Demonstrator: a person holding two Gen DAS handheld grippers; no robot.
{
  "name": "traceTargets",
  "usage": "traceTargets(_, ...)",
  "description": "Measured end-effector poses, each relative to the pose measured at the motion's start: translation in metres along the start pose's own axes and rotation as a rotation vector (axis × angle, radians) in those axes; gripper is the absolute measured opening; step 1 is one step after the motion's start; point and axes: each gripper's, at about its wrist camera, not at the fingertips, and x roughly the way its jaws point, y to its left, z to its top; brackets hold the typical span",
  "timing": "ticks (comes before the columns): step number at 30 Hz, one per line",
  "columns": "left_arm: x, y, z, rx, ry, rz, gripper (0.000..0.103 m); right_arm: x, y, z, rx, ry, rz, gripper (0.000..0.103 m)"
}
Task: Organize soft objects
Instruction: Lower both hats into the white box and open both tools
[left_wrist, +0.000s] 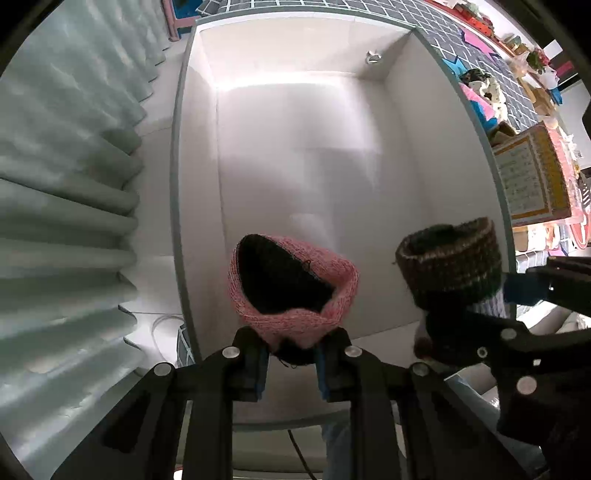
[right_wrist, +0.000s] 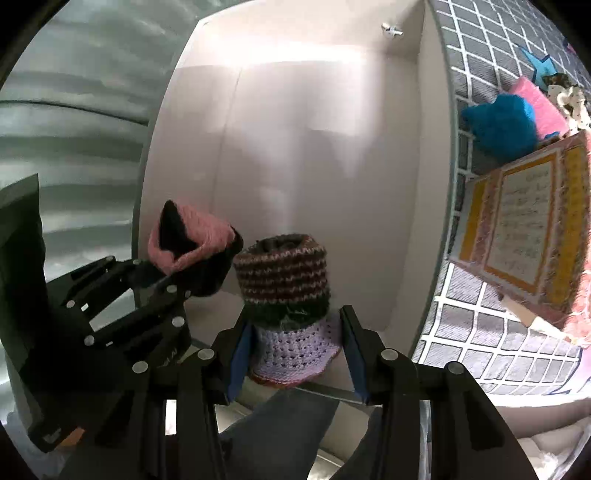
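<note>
In the left wrist view my left gripper (left_wrist: 291, 354) is shut on the lower end of a pink knitted hat (left_wrist: 295, 291) with a black lining, its opening facing up. Beside it on the right, my right gripper (left_wrist: 480, 317) grips a brown striped knit piece (left_wrist: 454, 266). The right wrist view shows my right gripper (right_wrist: 297, 350) shut on that striped piece (right_wrist: 282, 273), the pads pressing its lavender crocheted base. To its left, my left gripper (right_wrist: 199, 280) carries the pink hat (right_wrist: 195, 236). Both hang over a white box (left_wrist: 424, 147) with a grey rim.
Pale green curtain folds (left_wrist: 66, 184) fill the left side. Right of the box lies a grey grid-patterned mat (right_wrist: 498, 332) with a blue plush (right_wrist: 502, 122), a pink cloth (right_wrist: 543, 107) and a yellow-bordered printed box (right_wrist: 524, 229). A small metal fitting (left_wrist: 373, 57) sits in the box's far corner.
</note>
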Motion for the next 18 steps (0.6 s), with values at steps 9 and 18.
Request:
traceTargets(9, -0.006, 0.007, -0.004, -0.029, -0.017, -0.002, 0.041, -0.011, -0.003, 0.008, -0.007, -0.029, -0.008, 0.047)
traceTargets(18, -0.033, 0.003, -0.007, -0.059, -0.093, -0.086, 0.094, -0.033, -0.006, 0.007, -0.006, -0.118, 0.031, 0.088)
